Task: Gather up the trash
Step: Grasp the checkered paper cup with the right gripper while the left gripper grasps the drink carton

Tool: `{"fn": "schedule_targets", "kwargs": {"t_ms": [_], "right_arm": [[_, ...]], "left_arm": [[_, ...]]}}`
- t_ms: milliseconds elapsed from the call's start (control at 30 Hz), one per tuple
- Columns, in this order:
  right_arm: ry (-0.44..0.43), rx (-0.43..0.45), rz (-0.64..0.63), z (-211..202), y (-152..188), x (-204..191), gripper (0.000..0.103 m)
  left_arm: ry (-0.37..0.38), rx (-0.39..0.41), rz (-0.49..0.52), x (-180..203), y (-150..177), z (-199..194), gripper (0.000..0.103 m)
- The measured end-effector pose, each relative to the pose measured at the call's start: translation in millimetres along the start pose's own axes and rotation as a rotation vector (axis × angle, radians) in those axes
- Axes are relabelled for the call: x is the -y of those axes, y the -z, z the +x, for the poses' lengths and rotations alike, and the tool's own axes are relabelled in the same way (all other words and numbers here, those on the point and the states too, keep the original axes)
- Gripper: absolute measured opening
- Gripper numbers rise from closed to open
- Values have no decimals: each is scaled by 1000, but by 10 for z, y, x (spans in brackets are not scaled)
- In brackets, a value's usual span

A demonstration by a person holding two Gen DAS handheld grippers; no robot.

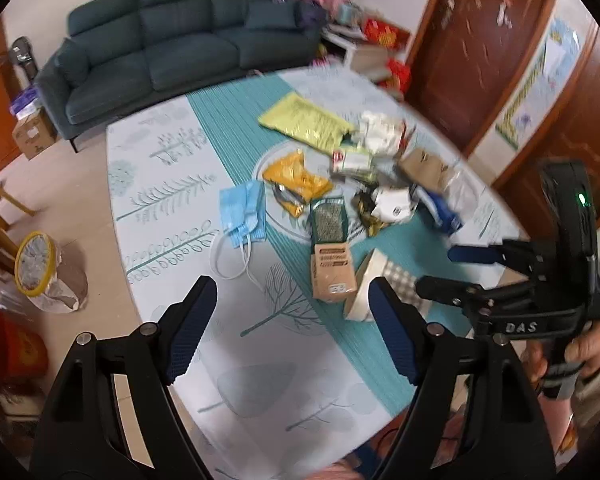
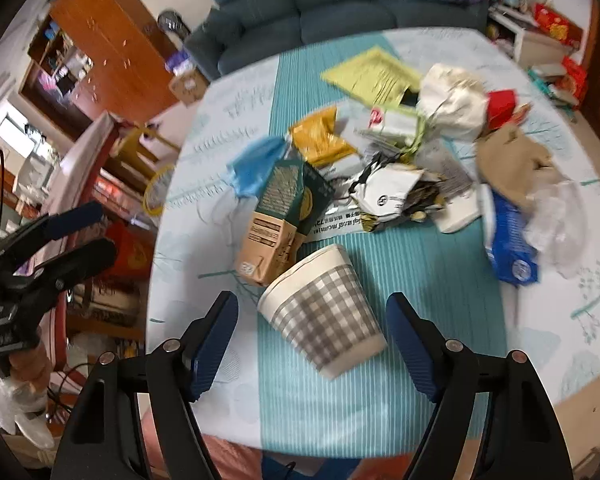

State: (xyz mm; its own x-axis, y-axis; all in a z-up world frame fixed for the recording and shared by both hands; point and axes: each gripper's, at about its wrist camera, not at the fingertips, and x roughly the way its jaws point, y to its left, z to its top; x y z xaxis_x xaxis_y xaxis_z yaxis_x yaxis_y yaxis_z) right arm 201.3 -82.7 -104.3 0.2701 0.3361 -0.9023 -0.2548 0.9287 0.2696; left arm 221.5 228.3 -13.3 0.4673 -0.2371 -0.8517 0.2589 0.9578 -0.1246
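Left claw (image 1: 292, 328) spread, empty above tabletop (image 1: 160, 184). Right claw (image 2: 312, 344) spread astride checked paper cup (image 2: 324, 316), tipped at pile's six o'clock, untouched. Judged light, crushable: gentle pinch across mid-wall.

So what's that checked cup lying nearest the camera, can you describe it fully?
The paper cup looks like thin white card printed with a grey-and-white check band, with plain white strips at rim and base. It lies tipped on its side on the teal striped tablecloth, its mouth towards a brown and green carton and apparently touching it. The right tool stands open around it, pads apart from it.
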Motion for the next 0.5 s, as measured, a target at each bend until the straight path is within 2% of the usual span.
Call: {"fn": "schedule_targets", "kwargs": {"t_ms": [200, 367, 500], "right_arm": [[-16, -107, -19, 483, -192, 157, 77], [-89, -171, -6, 787, -250, 295, 77], [-177, -215, 32, 981, -186, 348, 67]], "left_arm": [[130, -109, 29, 15, -83, 444, 76], [166, -122, 73, 43, -130, 594, 76], [182, -137, 80, 23, -168, 703, 76]]}}
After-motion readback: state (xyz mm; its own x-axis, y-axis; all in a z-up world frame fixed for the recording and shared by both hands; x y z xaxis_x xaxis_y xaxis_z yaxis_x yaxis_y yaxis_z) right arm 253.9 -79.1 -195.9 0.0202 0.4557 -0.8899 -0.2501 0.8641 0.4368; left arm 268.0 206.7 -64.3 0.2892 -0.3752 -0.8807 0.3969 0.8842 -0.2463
